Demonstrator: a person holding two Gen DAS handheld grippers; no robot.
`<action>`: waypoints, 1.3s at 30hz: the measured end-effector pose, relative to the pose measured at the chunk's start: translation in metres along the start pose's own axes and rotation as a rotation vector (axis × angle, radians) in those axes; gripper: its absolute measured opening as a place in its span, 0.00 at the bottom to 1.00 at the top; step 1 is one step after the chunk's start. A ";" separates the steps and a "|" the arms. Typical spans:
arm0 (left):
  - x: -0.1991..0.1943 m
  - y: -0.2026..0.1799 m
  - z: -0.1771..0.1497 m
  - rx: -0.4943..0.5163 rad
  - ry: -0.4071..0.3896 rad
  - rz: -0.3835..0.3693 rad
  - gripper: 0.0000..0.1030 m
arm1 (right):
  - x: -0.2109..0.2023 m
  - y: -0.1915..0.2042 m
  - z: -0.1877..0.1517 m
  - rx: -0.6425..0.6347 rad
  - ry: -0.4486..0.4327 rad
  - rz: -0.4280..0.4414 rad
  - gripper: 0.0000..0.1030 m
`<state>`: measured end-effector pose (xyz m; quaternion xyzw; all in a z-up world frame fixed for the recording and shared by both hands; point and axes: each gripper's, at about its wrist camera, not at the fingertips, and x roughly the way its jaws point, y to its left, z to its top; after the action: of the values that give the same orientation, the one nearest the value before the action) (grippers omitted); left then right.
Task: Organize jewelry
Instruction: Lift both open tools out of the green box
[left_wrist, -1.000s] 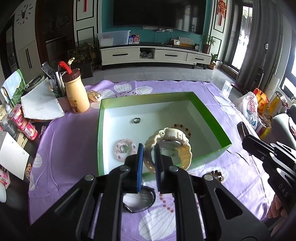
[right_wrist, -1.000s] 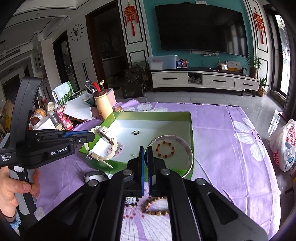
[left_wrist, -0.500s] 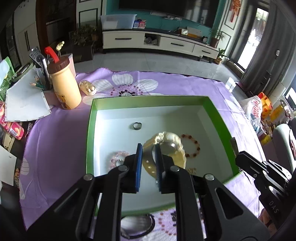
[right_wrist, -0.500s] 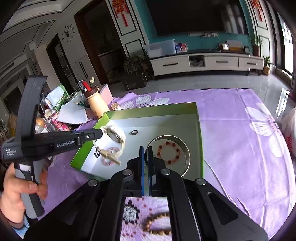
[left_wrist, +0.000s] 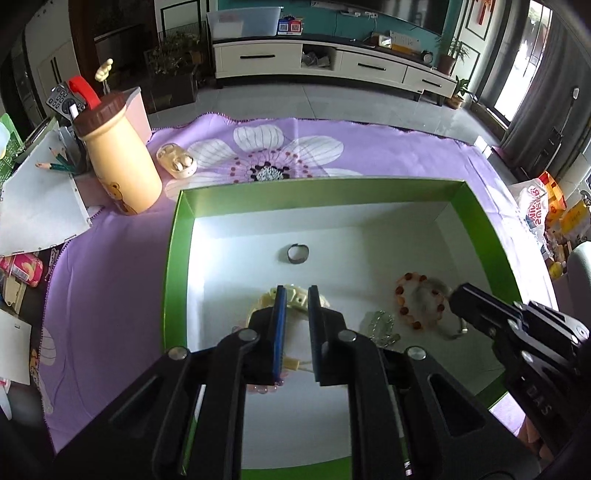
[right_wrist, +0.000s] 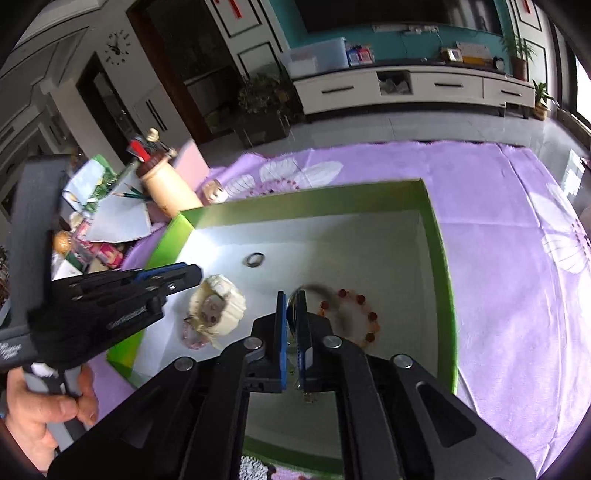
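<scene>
A green box with a white floor (left_wrist: 177, 258) holds a dark ring (left_wrist: 297, 254), an orange bead bracelet (left_wrist: 406, 310), a small silver piece (left_wrist: 380, 325) and a pink bracelet (right_wrist: 192, 338). My left gripper (left_wrist: 295, 291) is low inside the box. Its jaws are opening a little, but the strap of the cream watch (right_wrist: 221, 306) still fills the gap at the tips. The watch body rests over the pink bracelet. My right gripper (right_wrist: 291, 299) is low over the bead bracelet, its jaws opening. The silver bangle (right_wrist: 321, 290) sits in the gap, blurred and swinging down onto the beads.
The box stands on a purple flowered cloth (left_wrist: 369, 147). To the left are a cream bottle with a brown cap (left_wrist: 118, 166), an earbud case (left_wrist: 176, 164), and papers with pencils (left_wrist: 37, 199). A person's hand (right_wrist: 48, 417) holds the left gripper's handle.
Both grippers moved forward and down into the box. The watch went from hanging above the rim to resting on the pink bracelet. The bangle dropped toward the bead bracelet and is blurred.
</scene>
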<state>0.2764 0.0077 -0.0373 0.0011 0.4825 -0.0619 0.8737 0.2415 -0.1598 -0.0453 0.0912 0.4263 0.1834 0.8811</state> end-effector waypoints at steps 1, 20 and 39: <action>0.001 0.000 -0.001 -0.001 0.002 -0.001 0.21 | 0.002 -0.001 0.001 0.001 -0.002 0.003 0.09; -0.065 0.008 -0.037 -0.007 -0.107 -0.015 0.87 | -0.064 -0.008 -0.033 0.002 -0.077 0.008 0.40; -0.099 0.056 -0.136 -0.151 -0.066 -0.032 0.87 | -0.097 -0.003 -0.125 -0.063 0.003 -0.055 0.40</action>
<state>0.1159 0.0819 -0.0301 -0.0746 0.4567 -0.0390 0.8856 0.0891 -0.2008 -0.0540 0.0513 0.4239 0.1726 0.8876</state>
